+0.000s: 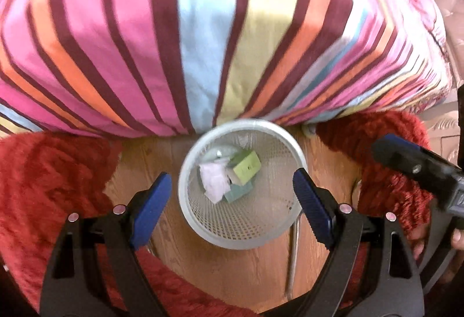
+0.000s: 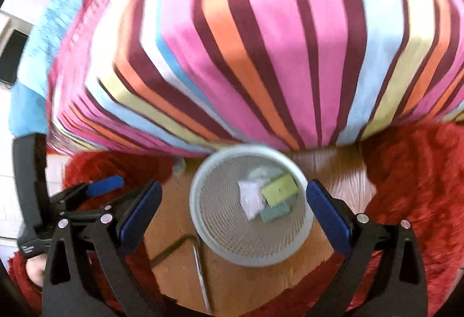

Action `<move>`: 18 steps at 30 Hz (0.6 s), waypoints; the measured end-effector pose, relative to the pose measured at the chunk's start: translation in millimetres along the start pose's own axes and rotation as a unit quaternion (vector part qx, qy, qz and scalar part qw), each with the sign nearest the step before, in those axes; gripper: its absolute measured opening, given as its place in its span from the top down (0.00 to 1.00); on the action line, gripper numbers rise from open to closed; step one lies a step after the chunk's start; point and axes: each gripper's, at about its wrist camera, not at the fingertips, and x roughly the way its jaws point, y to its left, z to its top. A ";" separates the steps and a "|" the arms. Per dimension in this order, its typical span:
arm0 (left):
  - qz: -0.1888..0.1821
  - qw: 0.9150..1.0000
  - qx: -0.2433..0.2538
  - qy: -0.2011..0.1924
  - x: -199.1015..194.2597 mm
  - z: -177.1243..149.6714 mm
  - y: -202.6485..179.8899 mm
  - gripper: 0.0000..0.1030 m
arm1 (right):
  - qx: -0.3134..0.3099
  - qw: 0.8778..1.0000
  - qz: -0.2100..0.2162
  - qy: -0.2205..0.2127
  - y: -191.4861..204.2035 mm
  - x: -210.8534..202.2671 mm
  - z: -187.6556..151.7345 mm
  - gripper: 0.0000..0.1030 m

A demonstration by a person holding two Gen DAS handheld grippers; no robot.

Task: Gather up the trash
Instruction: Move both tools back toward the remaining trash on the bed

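Note:
A white mesh wastebasket (image 1: 278,227) (image 2: 229,238) stands on the wooden floor at the foot of a striped bed. Inside it lie a crumpled white tissue (image 1: 214,180) (image 2: 250,198), a light green box (image 1: 248,167) (image 2: 279,189) and a teal piece (image 1: 239,195) (image 2: 274,214). My left gripper (image 1: 233,205) hangs above the basket, open, with nothing between its blue pads. My right gripper (image 2: 236,211) also hovers over the basket, open and empty. In the left wrist view the right gripper's blue-tipped body (image 1: 411,166) enters from the right edge.
A striped bedspread (image 1: 203,35) (image 2: 261,41) fills the upper half of both views. Fluffy red fabric (image 1: 49,180) (image 2: 420,186) flanks the basket on both sides. A metal rod (image 1: 293,253) (image 2: 201,276) lies on the floor (image 1: 232,273) near the basket. A blue towel (image 2: 37,79) lies at the left.

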 end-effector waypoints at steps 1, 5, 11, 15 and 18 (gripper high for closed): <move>0.002 1.000 -0.001 -0.008 -5.6 2.5 0.9 0.19 | 0.000 1.000 0.009 -0.014 1.7 -6.5 3.9 0.08; 0.005 0.998 -0.006 -0.059 -38.3 21.2 6.0 0.12 | 0.009 0.997 0.065 -0.046 3.7 -30.6 28.8 0.08; 0.000 0.990 -0.007 -0.141 -89.0 68.5 6.3 0.12 | -0.016 0.991 0.036 -0.128 8.9 -64.2 69.2 0.08; 0.004 0.983 -0.006 -0.185 -111.9 105.0 3.2 0.11 | -0.018 0.984 0.031 -0.172 7.7 -78.1 97.6 0.07; 0.016 0.978 0.001 -0.208 -123.7 131.1 -0.8 0.07 | -0.017 0.980 0.019 -0.196 8.3 -80.0 115.2 0.07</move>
